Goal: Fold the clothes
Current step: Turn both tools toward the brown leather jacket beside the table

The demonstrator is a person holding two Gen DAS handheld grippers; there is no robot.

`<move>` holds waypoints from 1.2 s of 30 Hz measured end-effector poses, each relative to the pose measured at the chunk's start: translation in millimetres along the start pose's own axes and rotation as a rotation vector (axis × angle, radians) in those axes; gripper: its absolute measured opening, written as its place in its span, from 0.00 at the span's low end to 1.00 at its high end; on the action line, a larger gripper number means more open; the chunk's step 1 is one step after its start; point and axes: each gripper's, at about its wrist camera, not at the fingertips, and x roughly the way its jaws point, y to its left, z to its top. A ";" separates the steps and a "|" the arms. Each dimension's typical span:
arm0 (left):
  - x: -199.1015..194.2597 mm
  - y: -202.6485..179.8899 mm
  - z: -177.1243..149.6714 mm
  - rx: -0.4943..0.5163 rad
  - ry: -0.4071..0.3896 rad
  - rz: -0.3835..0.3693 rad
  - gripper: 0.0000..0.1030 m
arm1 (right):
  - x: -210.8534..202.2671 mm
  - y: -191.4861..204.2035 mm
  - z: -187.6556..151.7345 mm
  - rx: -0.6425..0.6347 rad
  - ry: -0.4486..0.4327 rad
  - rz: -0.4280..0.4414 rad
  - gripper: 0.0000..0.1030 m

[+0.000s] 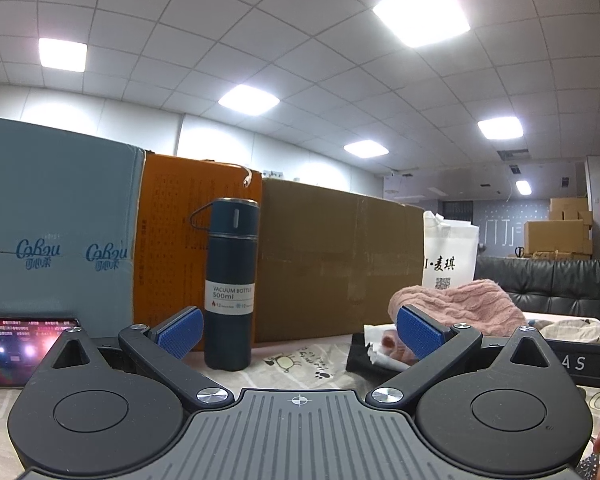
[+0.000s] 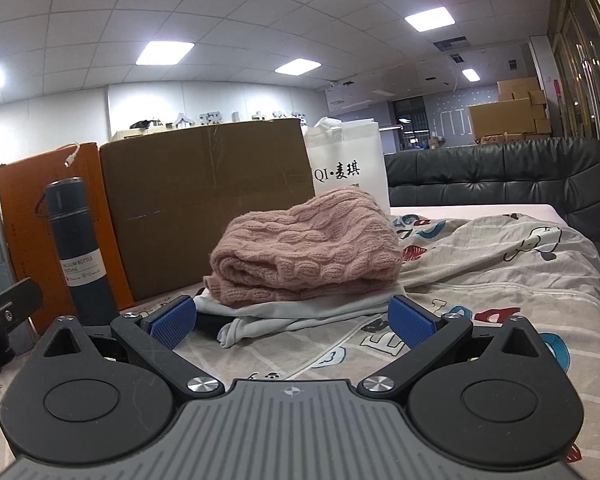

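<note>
A printed sheet (image 2: pixel 480 280) covers the bed and fills the right wrist view's lower half, with a black sofa (image 2: pixel 496 172) behind it. Along the far edge stands a brown box (image 2: pixel 208 208), with an orange box (image 2: pixel 32 216) to its left and a grey-blue box (image 1: pixel 56 216) at the far left in the left wrist view. A white bag (image 2: pixel 348 164) with printed characters stands just right of the brown box.

A folded pink sweater (image 2: pixel 308 256) lies on the sheet in front of the brown box and bag. It rests on a white garment (image 2: pixel 300 312), which lies over something black that is mostly hidden.

A dark blue bottle (image 1: pixel 231 284) labelled "VACUUM BOTTLE 500ml" stands upright before the orange box. A lit phone screen (image 1: pixel 24 344) sits at the left edge.

The right gripper (image 2: pixel 294 320) sits low over the sheet, its blue pads (image 2: pixel 170 320) spread wide and empty, the clothes pile just ahead between them. The left gripper (image 1: pixel 300 330) is likewise spread wide, holding nothing, the bottle just inside its left finger and the sweater beyond its right.
</note>
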 end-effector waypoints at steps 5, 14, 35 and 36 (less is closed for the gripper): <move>-8.4 -0.1 0.0 -0.010 -0.038 -0.009 1.00 | -4.1 -4.9 2.1 0.029 -0.002 0.033 1.00; -12.9 -2.2 3.3 -0.005 -0.062 0.007 1.00 | -9.5 -9.7 4.5 0.061 -0.004 0.082 1.00; -60.4 -30.7 14.8 0.140 -0.173 0.126 1.00 | -30.5 -27.5 5.8 0.177 -0.114 0.173 1.00; -63.8 -29.9 15.7 0.132 -0.155 0.139 1.00 | -31.8 -28.3 5.6 0.185 -0.119 0.178 1.00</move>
